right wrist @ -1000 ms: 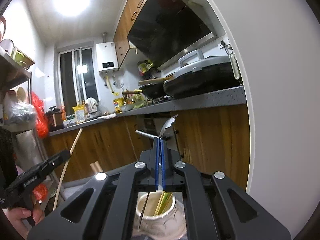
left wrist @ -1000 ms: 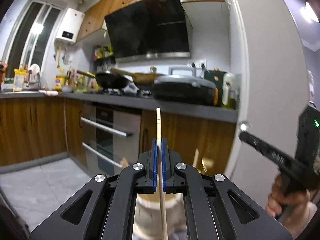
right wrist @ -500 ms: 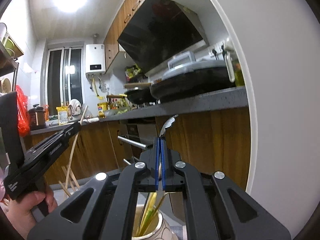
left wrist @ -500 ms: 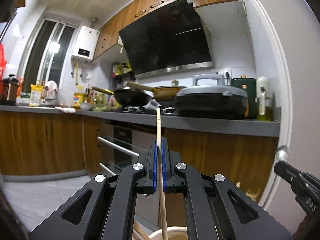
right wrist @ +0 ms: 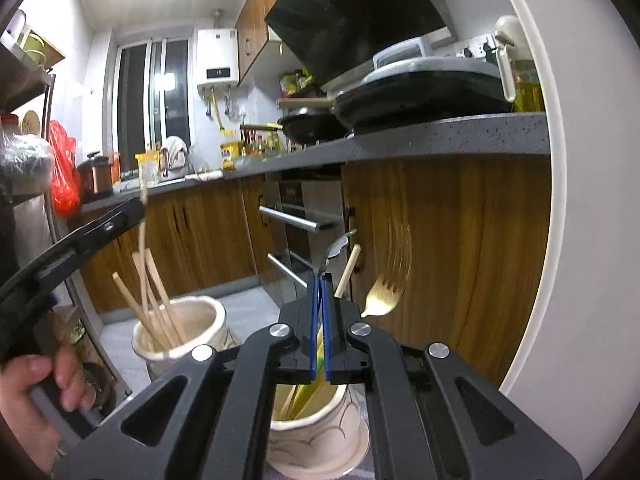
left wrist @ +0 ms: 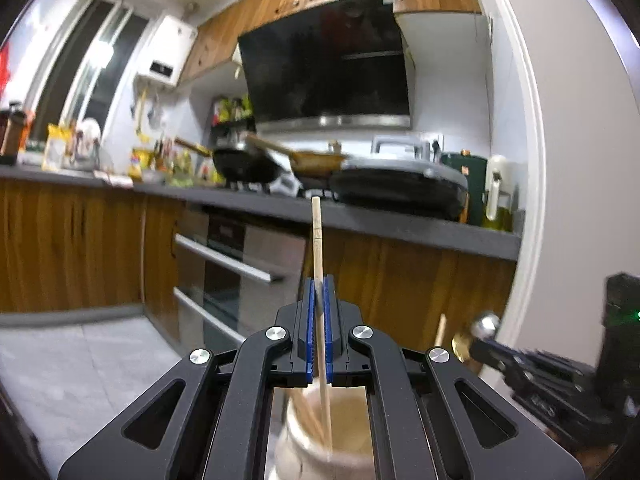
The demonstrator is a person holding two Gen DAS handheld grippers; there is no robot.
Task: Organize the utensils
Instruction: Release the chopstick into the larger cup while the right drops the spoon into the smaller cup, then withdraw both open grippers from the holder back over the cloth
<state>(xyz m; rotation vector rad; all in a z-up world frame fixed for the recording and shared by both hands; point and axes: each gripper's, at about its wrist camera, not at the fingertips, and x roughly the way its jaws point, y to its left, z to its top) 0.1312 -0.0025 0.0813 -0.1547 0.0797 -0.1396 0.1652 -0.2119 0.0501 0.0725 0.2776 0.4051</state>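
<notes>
My left gripper (left wrist: 319,284) is shut on a wooden chopstick (left wrist: 317,240) that stands upright, its lower end inside a cream ceramic pot (left wrist: 316,444) below. That pot (right wrist: 180,332) shows in the right wrist view holding several chopsticks (right wrist: 148,304). My right gripper (right wrist: 320,280) is shut on a metal spoon (right wrist: 334,250), held over a second cream pot (right wrist: 316,440) with a gold fork (right wrist: 382,300), a wooden handle (right wrist: 348,268) and yellow-green utensils in it.
A grey kitchen counter (left wrist: 400,224) with pans runs behind, wooden cabinets and an oven (left wrist: 240,268) beneath. A white wall edge (right wrist: 560,240) stands close on the right. A red bag (right wrist: 64,176) and shelves are at the left.
Both grippers have dropped lower; the pots have come into view under them. The chopstick's lower end now reaches into the left pot. The spoon stays clamped over the right pot.
</notes>
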